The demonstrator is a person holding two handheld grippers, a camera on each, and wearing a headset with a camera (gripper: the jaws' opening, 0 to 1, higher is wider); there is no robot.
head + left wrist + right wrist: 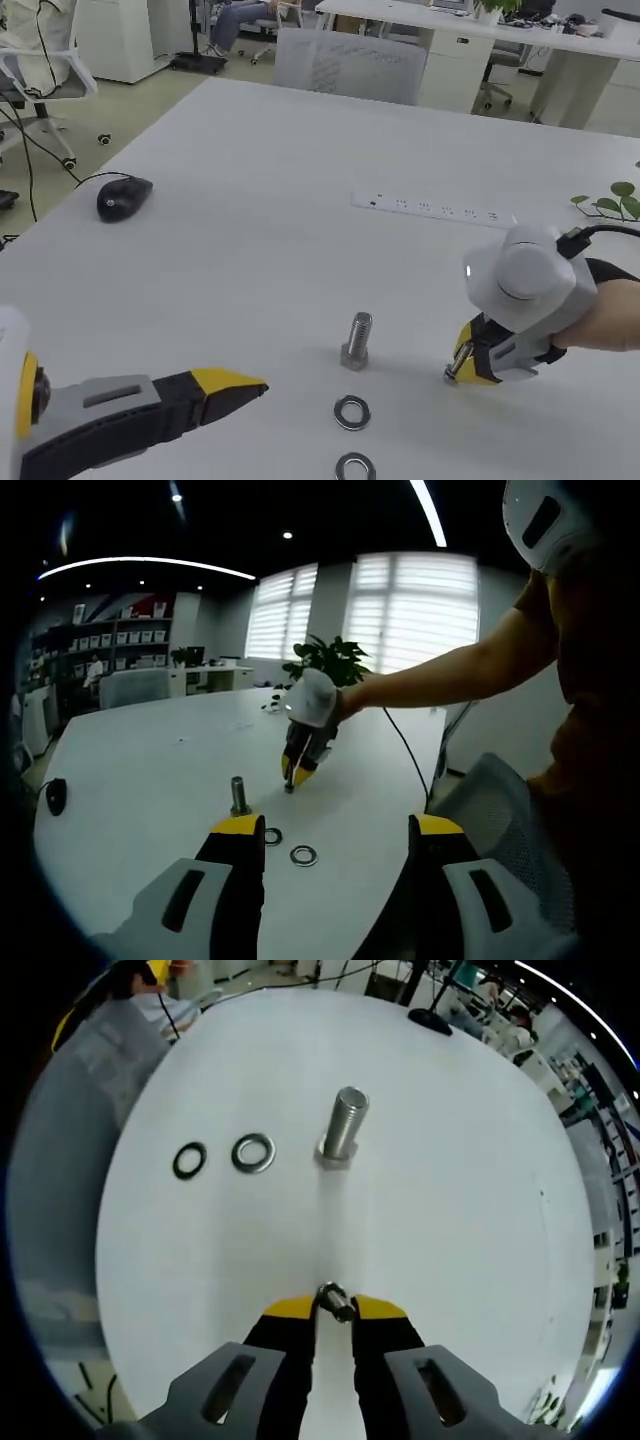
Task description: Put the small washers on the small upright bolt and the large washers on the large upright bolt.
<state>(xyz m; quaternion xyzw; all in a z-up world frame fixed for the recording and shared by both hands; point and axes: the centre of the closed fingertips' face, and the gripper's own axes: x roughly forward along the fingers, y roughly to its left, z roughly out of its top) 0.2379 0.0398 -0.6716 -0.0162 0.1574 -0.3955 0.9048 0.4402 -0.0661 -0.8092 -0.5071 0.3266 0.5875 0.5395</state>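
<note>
Head view: a large silver hex-head bolt [357, 340] stands upright on its head on the white worktop [250, 230], toward the near edge; two flat steel ring washers lie between it and that edge, one washer [351, 411] near the foot of the bolt, the other washer [355, 466] closer to the edge, the pair apart from each other and neither on a bolt. On the side of the large bolt toward the right edge sits the right claw [465, 366], black with yellow tips, tilted down at the surface; its jaws are pinched together on a small steel bolt [458, 362], gripped at the very tips; whether the lower end of that bolt touches the worktop cannot be told. In the right gripper view the large bolt and both washers lie ahead of the pinched jaws, well apart from them. The left claw [245, 387] reaches in from the near left corner, left of the washers and clear of them; in the left gripper view its jaws stand wide apart with nothing between them. A black computer mouse [123, 196] rests near the left edge; a white power strip [432, 209] lies farther back toward the right edge.
</note>
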